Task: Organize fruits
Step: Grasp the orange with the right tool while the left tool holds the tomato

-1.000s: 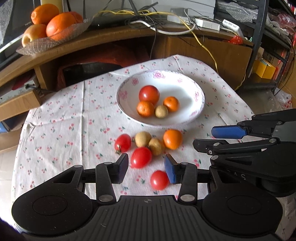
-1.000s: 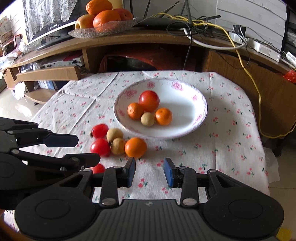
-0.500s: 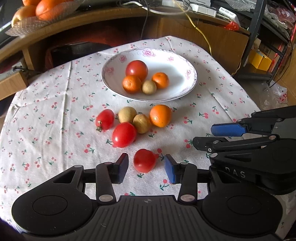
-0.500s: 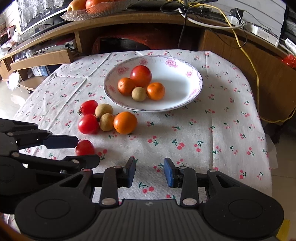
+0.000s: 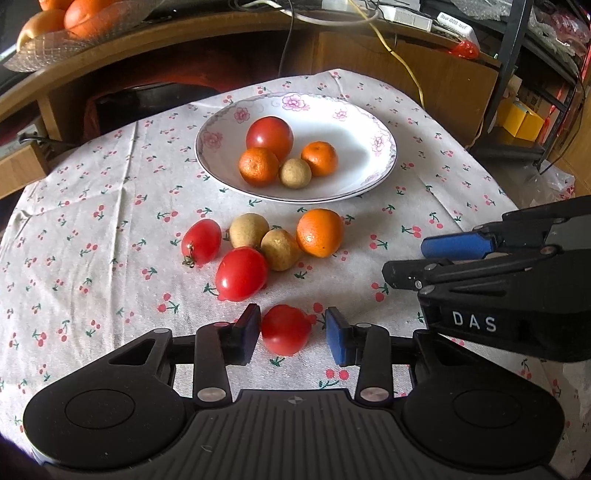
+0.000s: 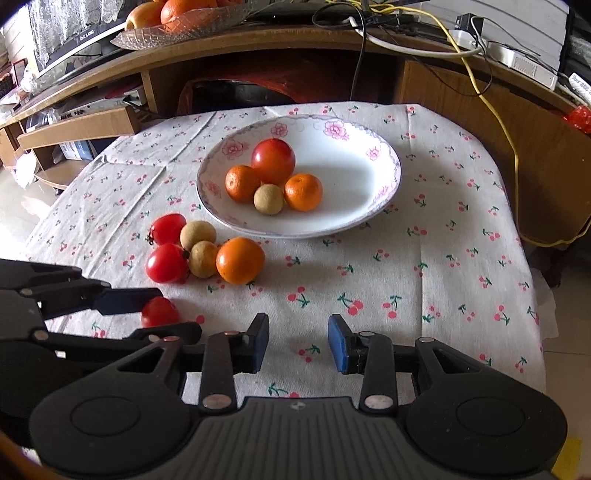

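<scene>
A white flowered plate [image 5: 365, 181] [image 6: 369, 206] holds a big tomato [image 5: 269, 136], two small oranges and a brown round fruit. In front of it on the cherry-print cloth lie two tomatoes [image 5: 242, 273], two brown fruits [image 5: 280, 249] and an orange [image 5: 319, 232] [image 6: 240, 260]. A lone small tomato [image 5: 286, 329] [image 6: 159, 312] rests on the cloth between the pads of my left gripper [image 5: 291, 334], which is open around it with gaps on both sides. My right gripper [image 6: 298, 341] is open over bare cloth, to the right of the left one.
A wooden shelf runs behind the table with a glass dish of oranges and an apple [image 5: 70, 22] [image 6: 177, 14]. Cables and a power strip [image 6: 517, 62] lie on it. Metal shelving [image 5: 517, 74] stands at the far right.
The left gripper has moved forward and down, so the lone small tomato now sits between its pads. The right gripper shifted slightly nearer the table. Both stayed open.
</scene>
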A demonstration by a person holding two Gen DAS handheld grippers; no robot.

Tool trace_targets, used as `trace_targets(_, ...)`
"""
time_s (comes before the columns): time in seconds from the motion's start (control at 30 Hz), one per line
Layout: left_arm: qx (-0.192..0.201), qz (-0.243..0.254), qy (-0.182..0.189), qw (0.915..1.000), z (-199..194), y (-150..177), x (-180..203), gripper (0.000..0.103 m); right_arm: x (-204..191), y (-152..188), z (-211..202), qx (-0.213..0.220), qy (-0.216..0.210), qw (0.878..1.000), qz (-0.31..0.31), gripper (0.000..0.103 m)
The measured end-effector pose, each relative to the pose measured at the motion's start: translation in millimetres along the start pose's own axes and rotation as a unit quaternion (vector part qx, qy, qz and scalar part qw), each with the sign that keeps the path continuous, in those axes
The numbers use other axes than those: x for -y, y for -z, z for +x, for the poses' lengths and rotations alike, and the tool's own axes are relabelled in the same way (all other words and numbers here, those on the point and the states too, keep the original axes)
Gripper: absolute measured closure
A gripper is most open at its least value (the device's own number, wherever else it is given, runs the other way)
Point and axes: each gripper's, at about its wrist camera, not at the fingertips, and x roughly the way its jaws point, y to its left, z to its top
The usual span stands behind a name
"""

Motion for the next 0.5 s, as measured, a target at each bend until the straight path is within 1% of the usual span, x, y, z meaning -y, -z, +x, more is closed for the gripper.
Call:
trace_targets(0.07,0.001,0.002,-0.002,1.0000,-0.4,0.2,-0.1,0.060,-0.7,-2.4,-0.3,0.005,-0.003,1.000,-0.001,0.066)
trace_targets(0.17,0.001,0.002,-0.005,1.0000,-2.9,1.0,-0.3,0.067,-1.9,-5.3,0.6,0.014,-0.005,1.000,-0.005,0.066)
trace_targets(0.2,0.000,0.001,-0.004,1.0000,-3.7,1.3,-1.0,0.068,-2.4,-6.2,0.7,0.018,-0.007,1.000,-0.006,0.066)
trace_targets(0.37,-0.002,-0.003,0.002,1.0000,-8.1,4.2,-5.1,0.068,-9.7,-13.6,6.7,0.030,-0.024,0.999,-0.020,0.064)
trace_targets(0.5,-0.005,-0.004,0.009,0.9999,-10.0,5.2,-7.0,0.068,-20.1,-19.8,17.0,0.031,-0.039,0.998,-0.045,0.063)
